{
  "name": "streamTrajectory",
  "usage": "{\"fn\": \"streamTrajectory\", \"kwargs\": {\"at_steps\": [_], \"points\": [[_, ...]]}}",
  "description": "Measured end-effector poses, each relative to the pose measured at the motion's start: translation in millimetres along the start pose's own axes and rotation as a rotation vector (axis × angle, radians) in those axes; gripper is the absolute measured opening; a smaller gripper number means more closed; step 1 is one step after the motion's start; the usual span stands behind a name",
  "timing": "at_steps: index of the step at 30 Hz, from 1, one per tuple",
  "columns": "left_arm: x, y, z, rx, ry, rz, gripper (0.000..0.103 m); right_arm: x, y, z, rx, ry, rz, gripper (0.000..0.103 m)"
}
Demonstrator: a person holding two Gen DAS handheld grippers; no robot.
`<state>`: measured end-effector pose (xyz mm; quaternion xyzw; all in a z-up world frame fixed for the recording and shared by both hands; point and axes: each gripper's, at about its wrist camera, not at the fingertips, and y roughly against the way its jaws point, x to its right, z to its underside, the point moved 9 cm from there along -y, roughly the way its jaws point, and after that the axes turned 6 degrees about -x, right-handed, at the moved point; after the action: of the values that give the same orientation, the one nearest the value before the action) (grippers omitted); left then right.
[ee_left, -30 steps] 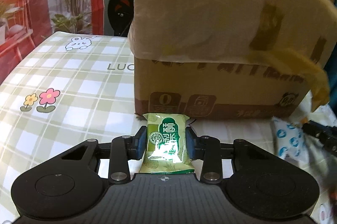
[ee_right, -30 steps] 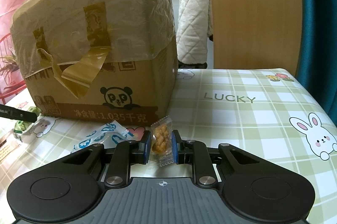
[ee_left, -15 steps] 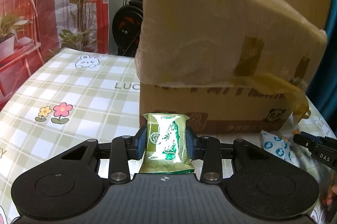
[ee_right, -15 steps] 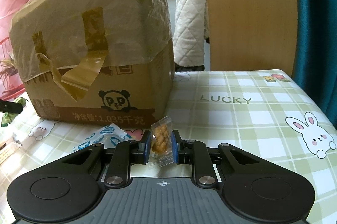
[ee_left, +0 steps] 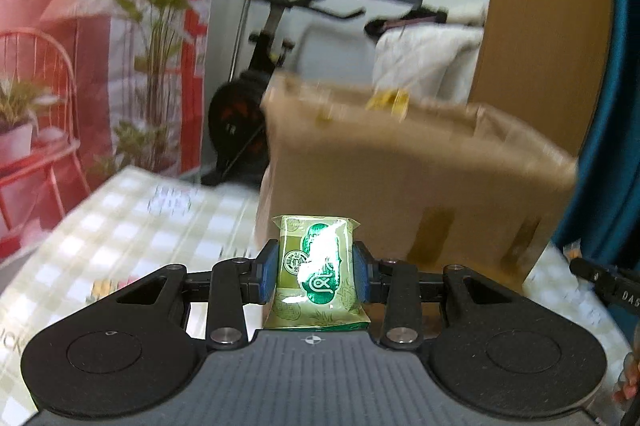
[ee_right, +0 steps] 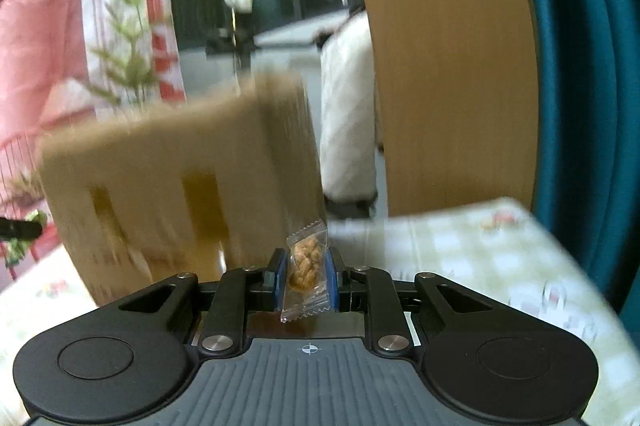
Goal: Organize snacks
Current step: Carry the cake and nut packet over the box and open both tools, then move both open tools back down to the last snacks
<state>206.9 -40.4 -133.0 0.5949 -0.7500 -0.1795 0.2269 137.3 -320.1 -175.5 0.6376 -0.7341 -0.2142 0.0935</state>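
My left gripper (ee_left: 315,268) is shut on a green snack packet (ee_left: 316,272) and holds it in the air in front of the cardboard box (ee_left: 416,185). My right gripper (ee_right: 306,276) is shut on a small clear packet of brown snack (ee_right: 306,262), also raised, with the same box (ee_right: 176,177) ahead on the left. Both views are blurred. The box's top rim shows in the left wrist view; its inside is hidden.
The table has a green checked cloth (ee_left: 120,226) that also shows in the right wrist view (ee_right: 480,254). The other gripper's tip (ee_left: 608,284) shows at the right edge. A wooden panel (ee_right: 448,65) and a teal curtain (ee_right: 580,65) stand behind. An exercise bike (ee_left: 248,97) is beyond the table.
Both grippers have risen with their packets, so the box now sits lower in both views and its top rim shows. The blue and white packet on the table has left both views.
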Motion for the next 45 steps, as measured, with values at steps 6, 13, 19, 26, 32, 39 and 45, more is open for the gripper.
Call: {"fn": "streamTrajectory", "kwargs": {"at_steps": [6, 13, 19, 26, 32, 39, 45], "points": [[27.0, 6.8, -44.2, 0.094, -0.048, 0.043, 0.040, -23.5, 13.9, -68.7, 0.123, 0.061, -0.054, 0.019], [68.8, -16.8, -83.9, 0.133, -0.118, 0.101, 0.040, -57.6, -9.7, -111.2, 0.104, 0.128, -0.104, 0.019], [94.3, -58.0, -97.4, 0.078, -0.132, 0.129, 0.040, -71.2, -42.3, -114.2, 0.005, 0.088, -0.081, 0.019], [91.3, -67.8, -91.9, 0.057, -0.144, 0.130, 0.066, -77.3, -46.4, -103.4, -0.019, 0.087, -0.075, 0.040], [70.2, -46.4, -84.6, 0.010, -0.110, 0.082, 0.067, -74.2, -21.9, -101.5, -0.007, 0.043, -0.086, 0.047], [55.8, -11.3, -76.5, -0.023, -0.129, -0.022, 0.071, -71.9, 9.9, -90.8, 0.021, -0.048, -0.078, 0.062], [44.6, 10.4, -64.7, -0.035, -0.127, -0.041, 0.072, -72.8, 26.9, -73.0, 0.009, -0.072, -0.073, 0.068]]}}
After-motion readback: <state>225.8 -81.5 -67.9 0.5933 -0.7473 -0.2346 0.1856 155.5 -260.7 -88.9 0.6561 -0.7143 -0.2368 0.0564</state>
